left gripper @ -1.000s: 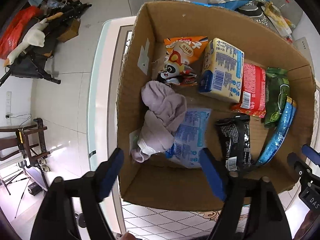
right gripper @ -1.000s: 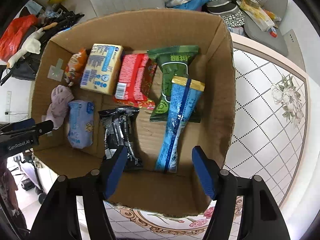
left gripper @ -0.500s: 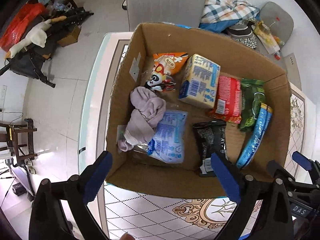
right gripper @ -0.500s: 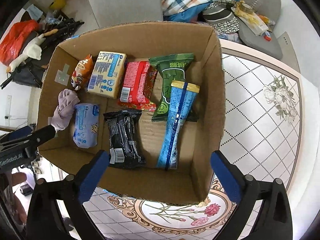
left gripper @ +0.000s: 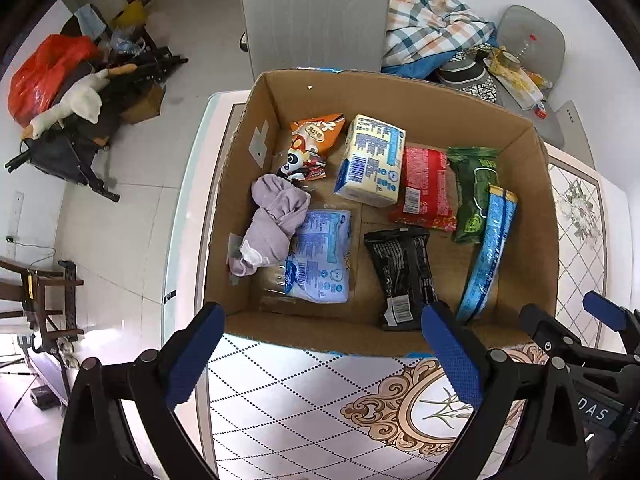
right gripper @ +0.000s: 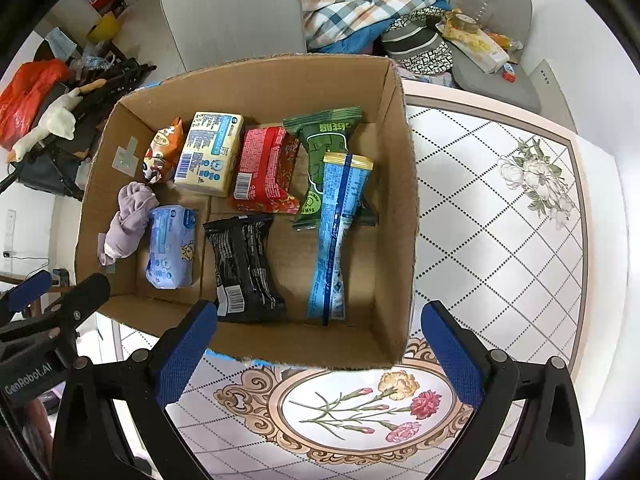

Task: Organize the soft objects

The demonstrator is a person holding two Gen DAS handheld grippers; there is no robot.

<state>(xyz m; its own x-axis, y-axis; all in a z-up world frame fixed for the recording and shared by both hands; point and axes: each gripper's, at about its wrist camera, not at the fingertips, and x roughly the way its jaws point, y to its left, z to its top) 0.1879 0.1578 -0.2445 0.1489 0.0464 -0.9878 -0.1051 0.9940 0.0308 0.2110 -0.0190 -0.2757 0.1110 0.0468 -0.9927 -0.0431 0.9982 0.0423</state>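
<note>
Mostly the risk was snagging the cardboard box (left gripper: 536,216) near wall on re-entry, tipping it; slick wrappers could slip too. Soft items sat inside: purple cloth (left gripper: 272,224) at 9 o'clock, blue pack (left gripper: 320,256) beside it. Left gripper (left gripper: 320,356) & right gripper (right gripper: 320,352) hovered above near rim, both wide, empty.
</note>
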